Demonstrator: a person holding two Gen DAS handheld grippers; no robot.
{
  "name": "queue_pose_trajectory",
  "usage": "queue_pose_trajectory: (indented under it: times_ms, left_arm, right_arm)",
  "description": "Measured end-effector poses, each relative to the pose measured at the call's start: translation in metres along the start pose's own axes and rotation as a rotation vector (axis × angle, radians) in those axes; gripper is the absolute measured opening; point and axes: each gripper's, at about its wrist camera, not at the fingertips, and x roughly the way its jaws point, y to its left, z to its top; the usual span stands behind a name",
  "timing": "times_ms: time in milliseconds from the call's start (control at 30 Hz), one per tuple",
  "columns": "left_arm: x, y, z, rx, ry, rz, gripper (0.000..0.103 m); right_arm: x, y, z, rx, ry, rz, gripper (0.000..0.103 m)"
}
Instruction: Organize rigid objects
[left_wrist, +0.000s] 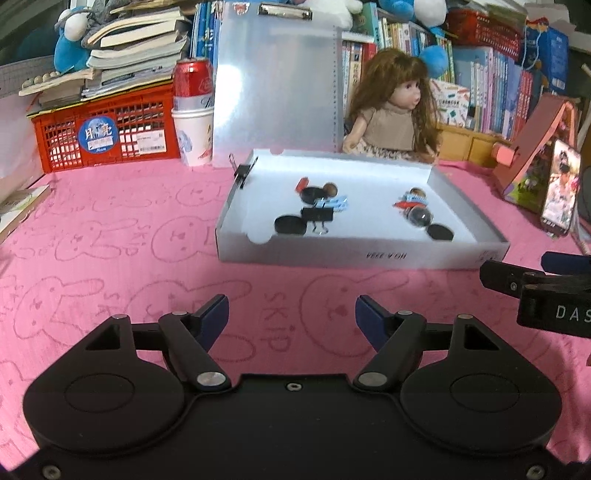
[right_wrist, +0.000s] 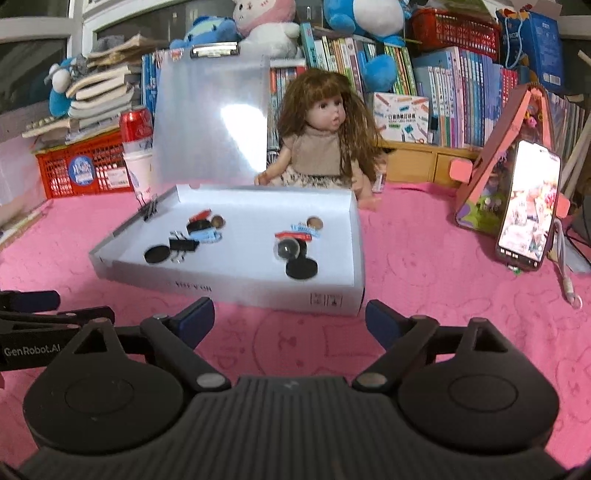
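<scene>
The left gripper (left_wrist: 291, 314) is open with nothing between its fingers; it is positioned above the pink cloth (left_wrist: 110, 258) on the table, in front of the tray (left_wrist: 362, 254). The right gripper (right_wrist: 290, 317) is also open and empty, positioned near the tray's front wall.

The white tray lies flat on the cloth. Its contents form two groups:
- Left group: black disc (left_wrist: 290, 224), black binder clip (left_wrist: 317, 214), blue clip (left_wrist: 334, 203), red piece (left_wrist: 302, 183), brown bead (left_wrist: 330, 189).
- Right group: clear dome (left_wrist: 419, 218), second black disc (left_wrist: 439, 232), red-and-blue pieces (left_wrist: 410, 202), second brown bead (left_wrist: 417, 192).

A second binder clip (left_wrist: 242, 173) is clamped to the tray's left wall. A translucent clipboard (left_wrist: 277, 85) stands upright behind the tray. A doll (left_wrist: 391, 110) sits behind the tray's far edge. A phone (right_wrist: 528, 206) stands to the right, well apart from the tray.
</scene>
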Motion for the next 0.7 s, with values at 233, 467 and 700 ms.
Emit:
queue_pose_trajectory:
  times_ms: [233, 467, 700]
  left_arm:
    - [0.017, -0.002, -0.010, 0.019, 0.016, 0.029, 0.075]
    - [0.023, -0.005, -0.012, 0.044, -0.001, 0.047, 0.082]
    - [0.027, -0.001, -0.010, 0.020, 0.012, 0.039, 0.087]
  right_arm:
    - [0.019, 0.003, -0.019, -0.005, 0.043, -0.020, 0.095]
    - [0.031, 0.009, -0.021, -0.025, 0.084, -0.017, 0.098]
    - [0.036, 0.011, -0.016, -0.015, 0.078, -0.035, 0.101]
